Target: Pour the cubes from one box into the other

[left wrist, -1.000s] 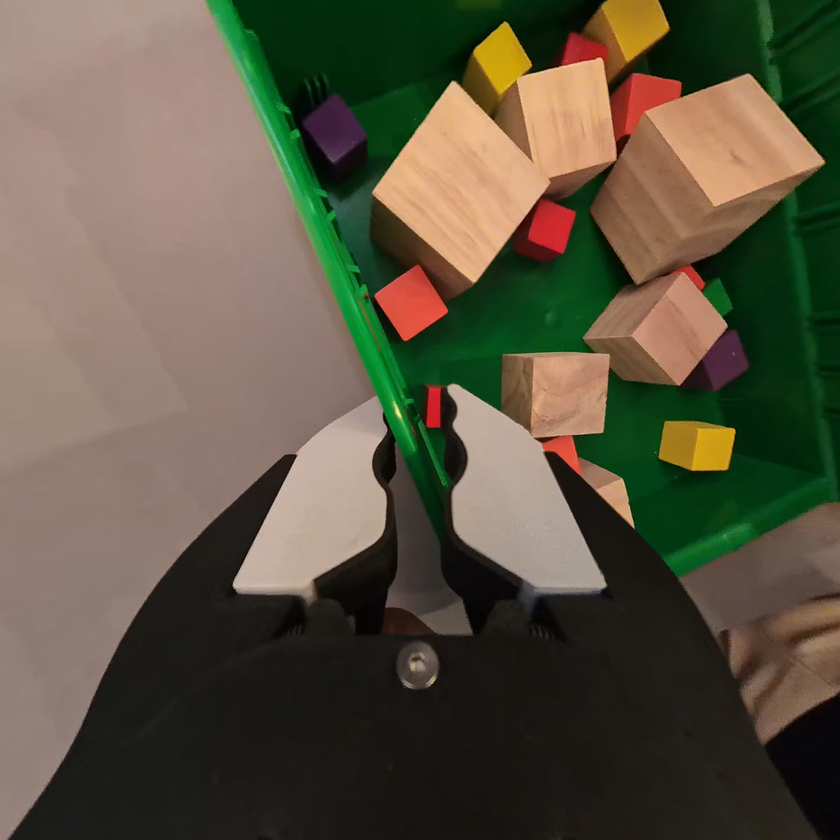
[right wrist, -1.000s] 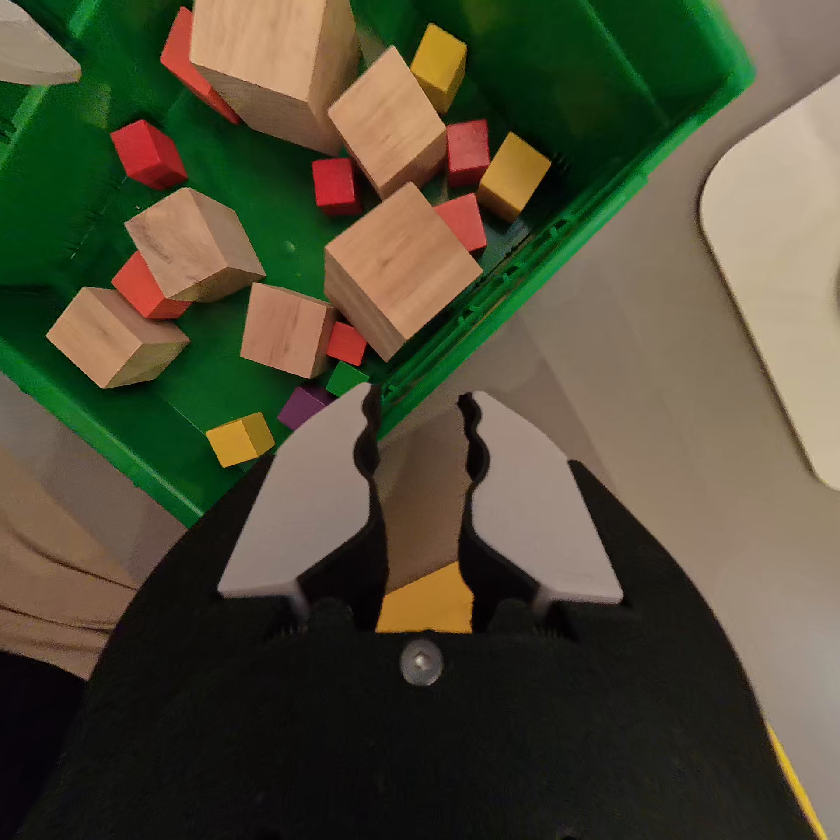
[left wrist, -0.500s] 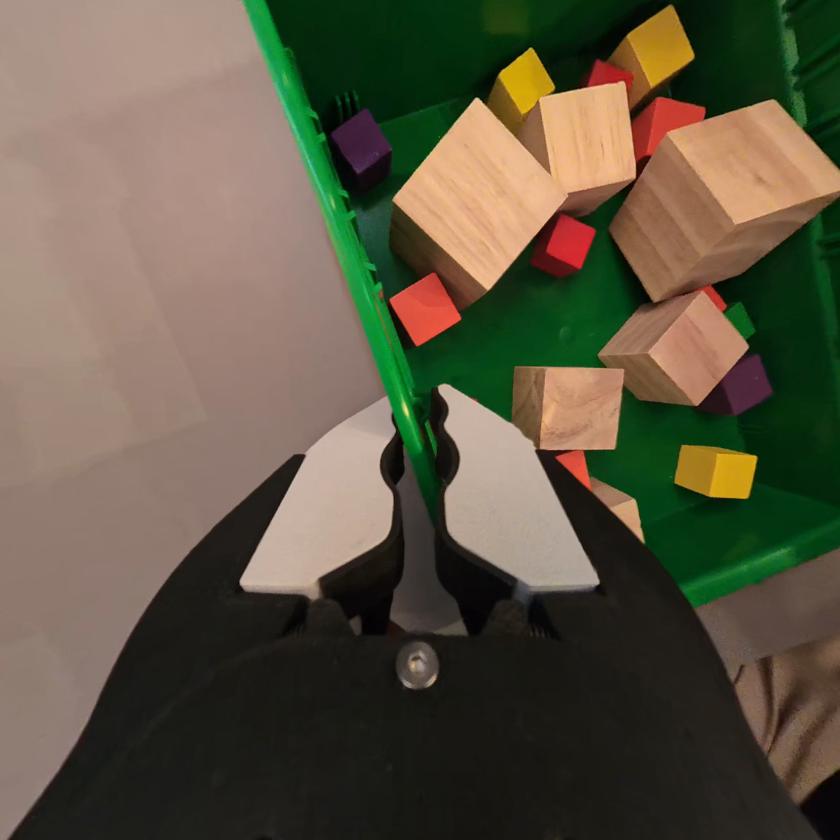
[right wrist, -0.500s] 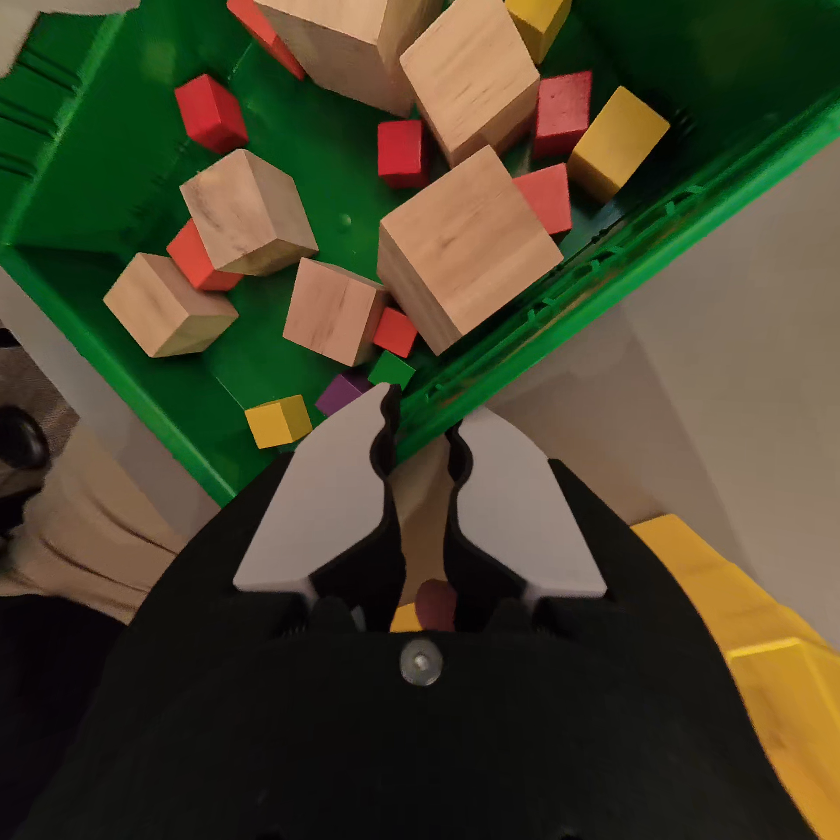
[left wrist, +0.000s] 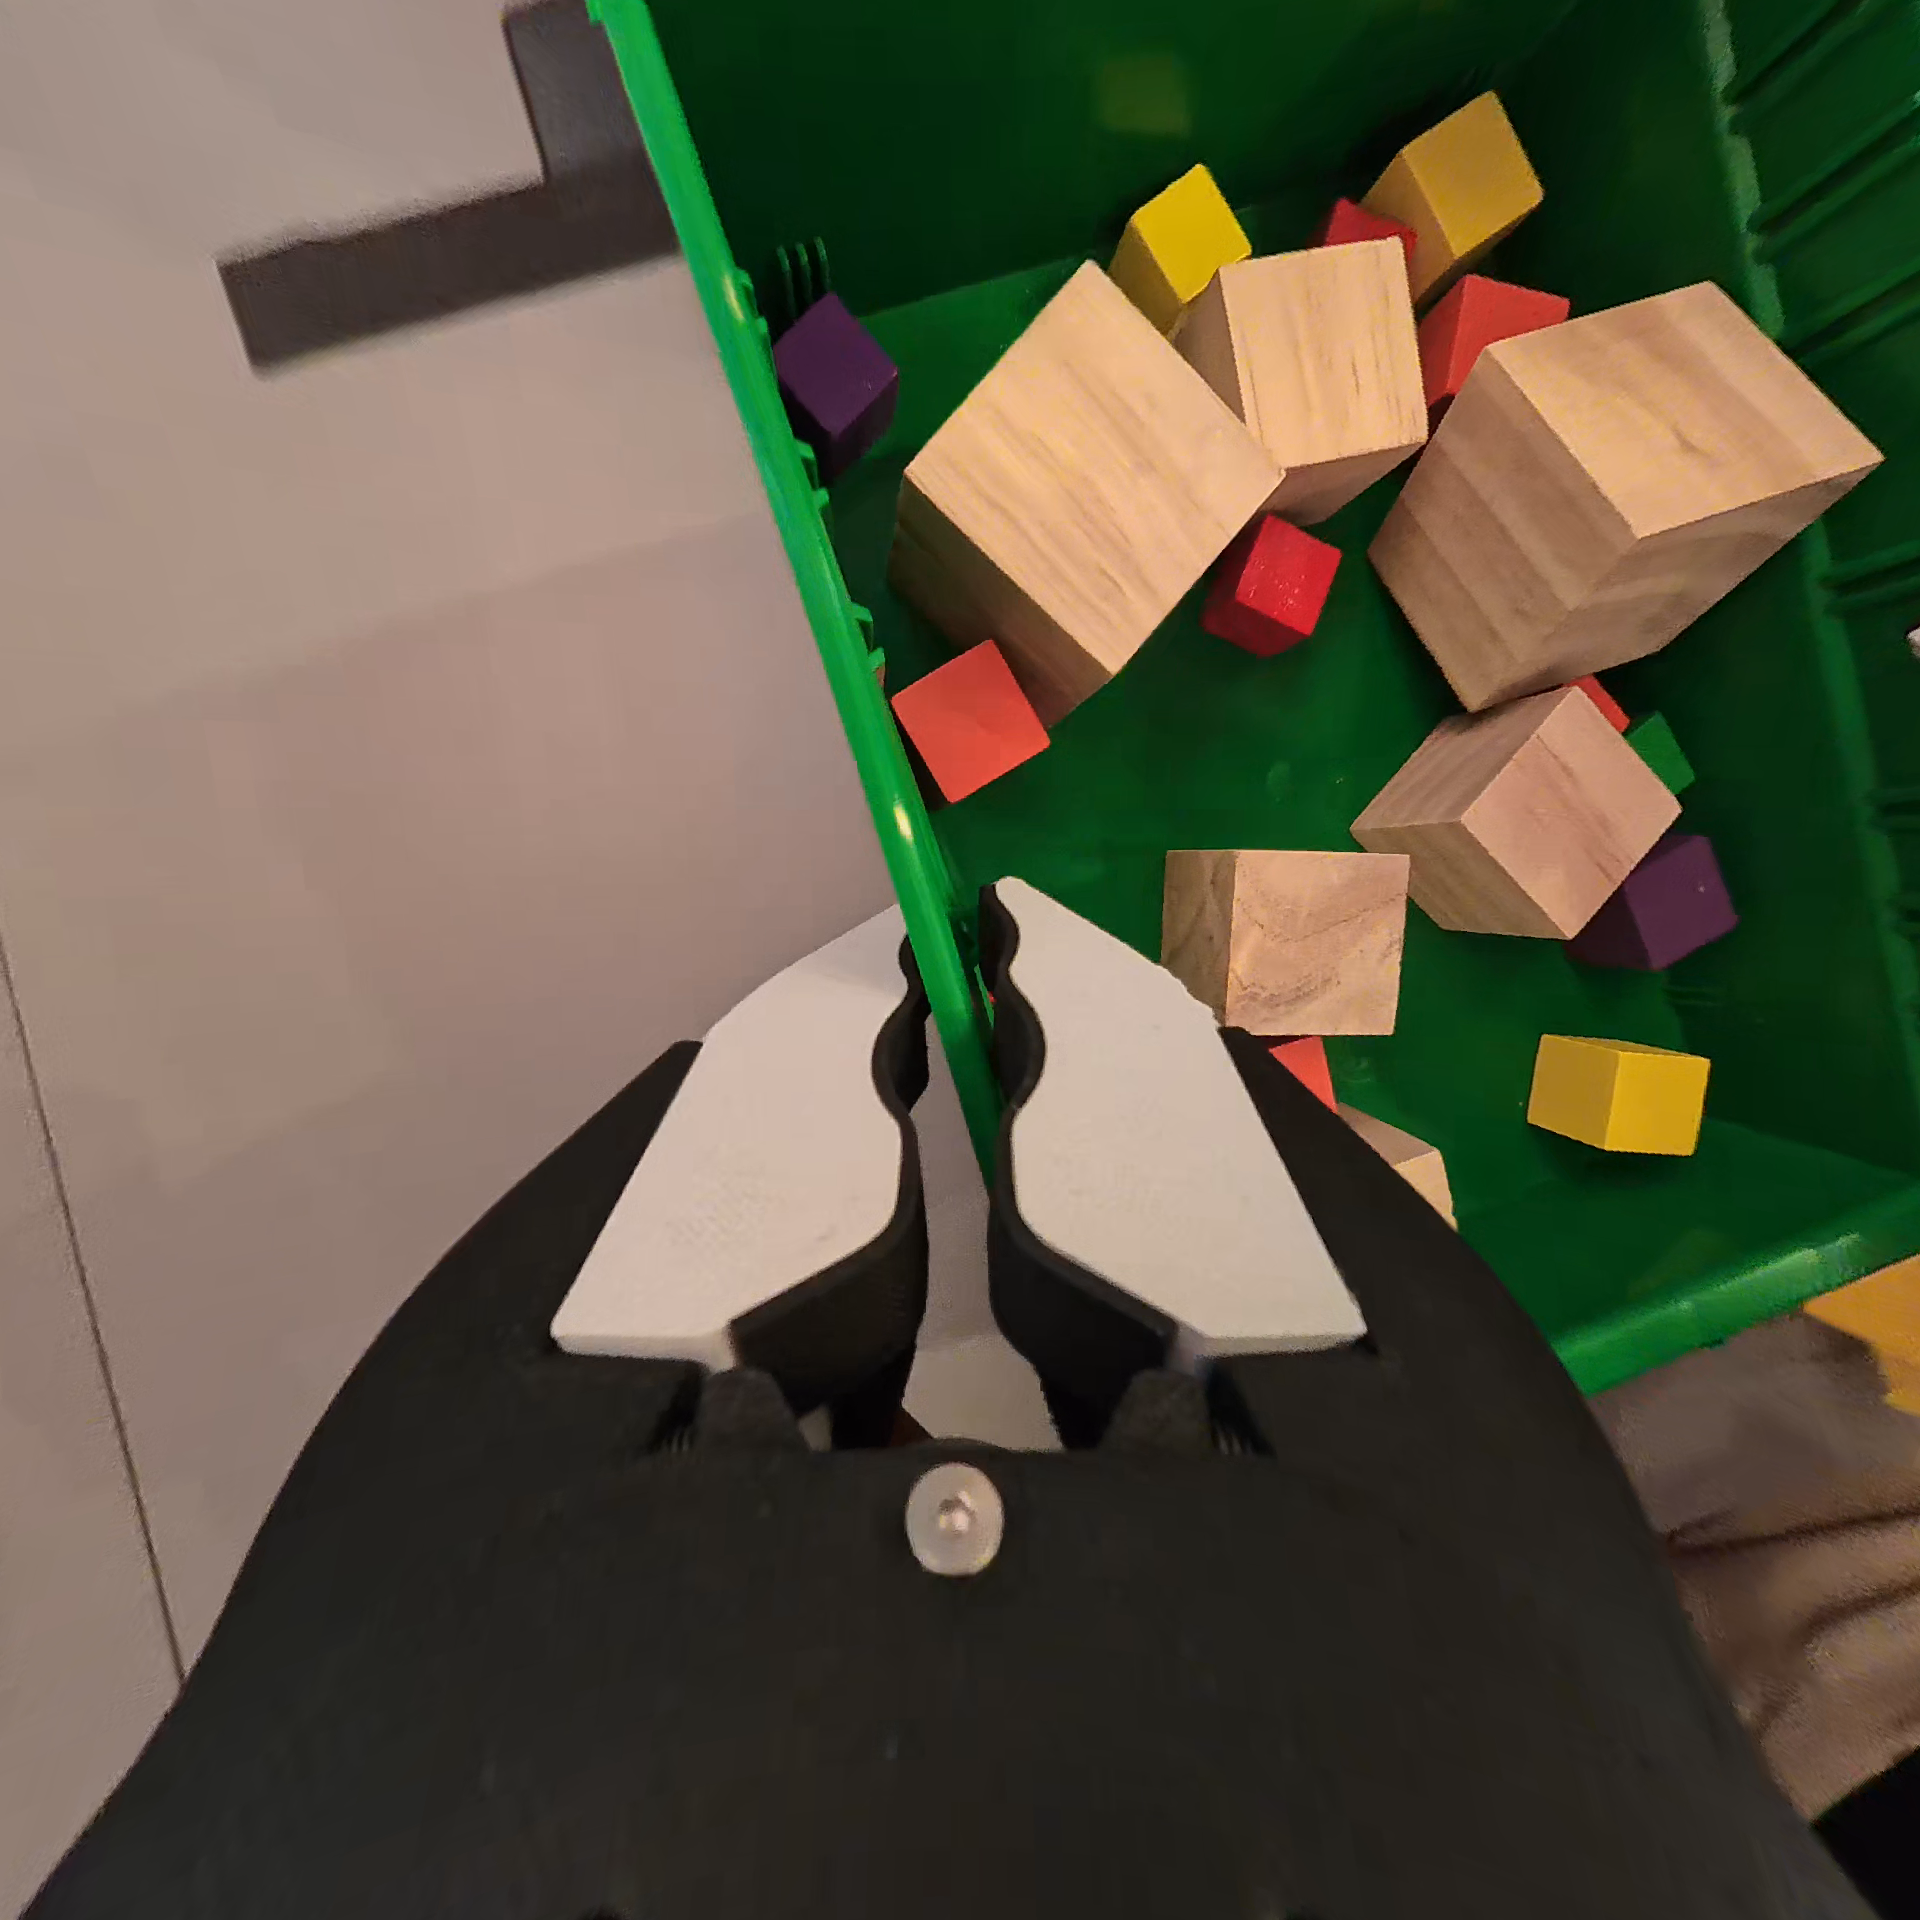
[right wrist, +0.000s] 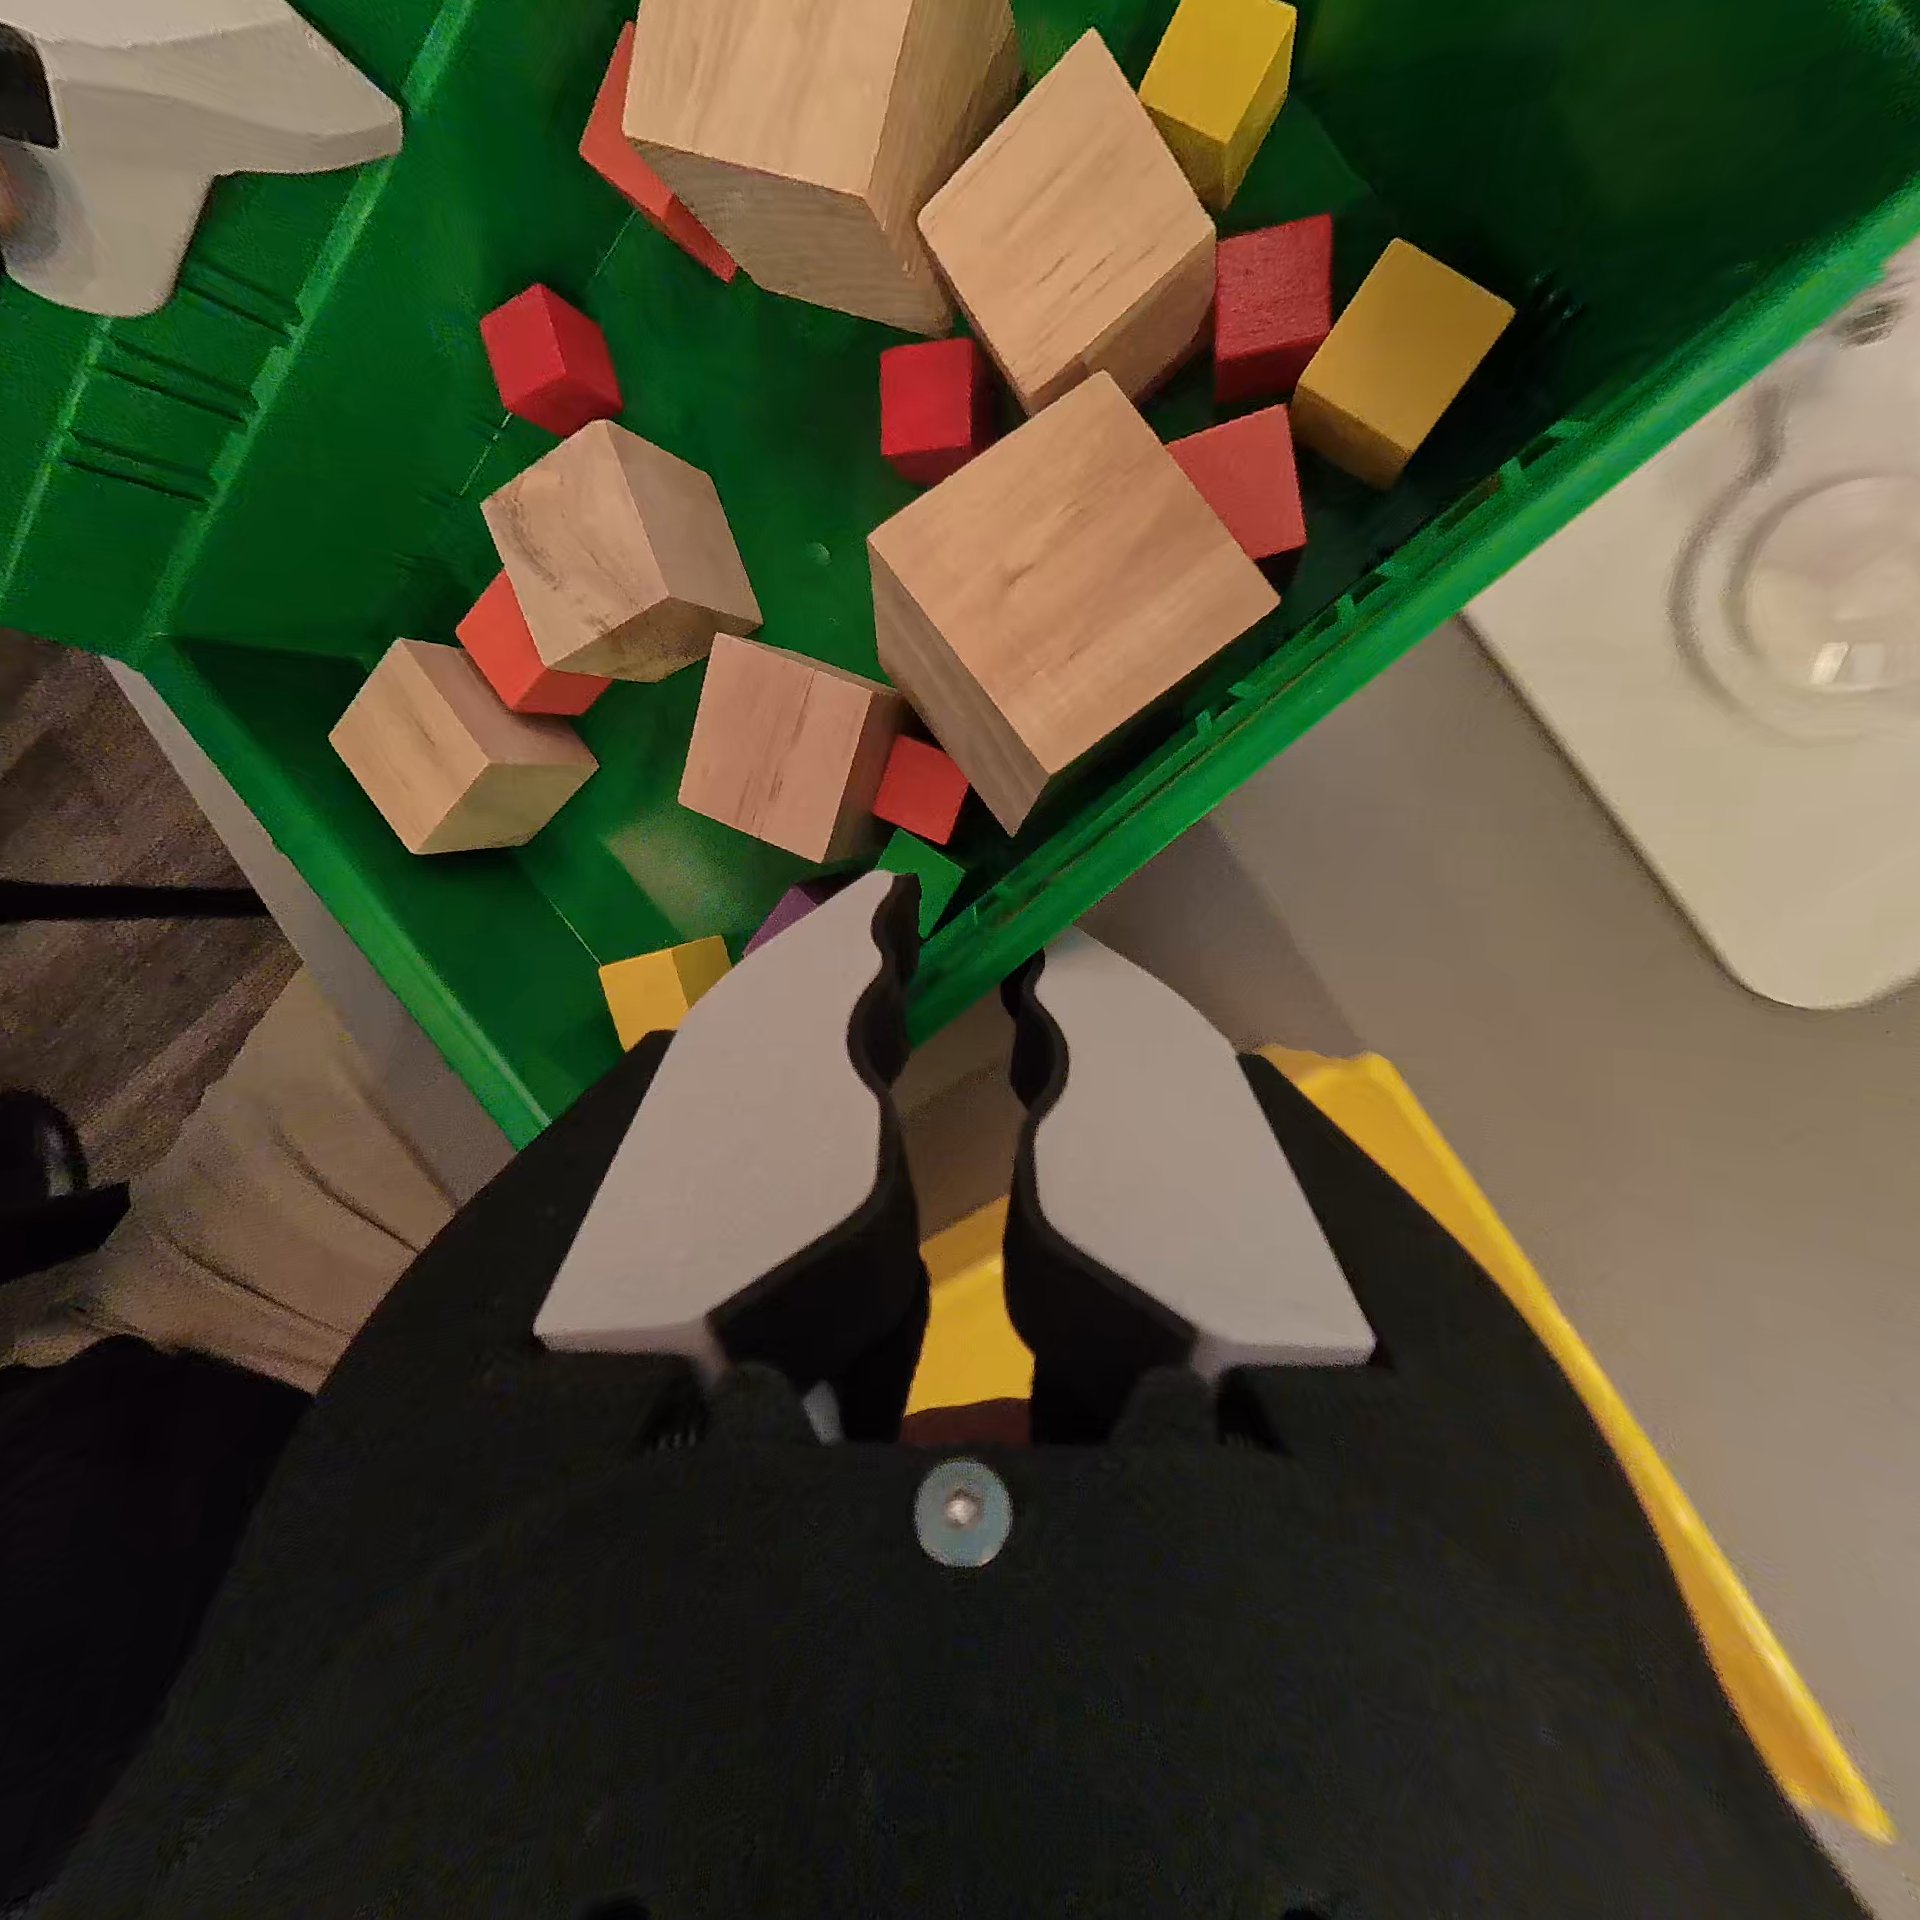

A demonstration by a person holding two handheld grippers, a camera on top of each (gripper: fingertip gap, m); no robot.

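Note:
A green box [left wrist: 831, 540] holds several plain wooden cubes [left wrist: 1081, 488] and small red, yellow, purple and green cubes. My left gripper [left wrist: 951, 920] is shut on the box's left wall. My right gripper [right wrist: 961, 935] is shut on the opposite wall of the green box [right wrist: 1299, 665], whose wooden cubes [right wrist: 1060, 582] lie loose inside. The box is held above the table. A yellow box [right wrist: 1538, 1351] lies below my right gripper, mostly hidden by it. The left gripper's white finger [right wrist: 208, 114] shows at the top left of the right wrist view.
A white board with a clear glass object [right wrist: 1808, 613] lies on the grey table at the right. A dark L-shaped mark [left wrist: 436, 260] lies on the table at the left. A person's beige clothing [right wrist: 260, 1174] and wooden floor show past the table edge.
Both grippers have closed onto the green box's walls and lifted it. The yellow box has come into view under the right gripper. The cubes have barely shifted.

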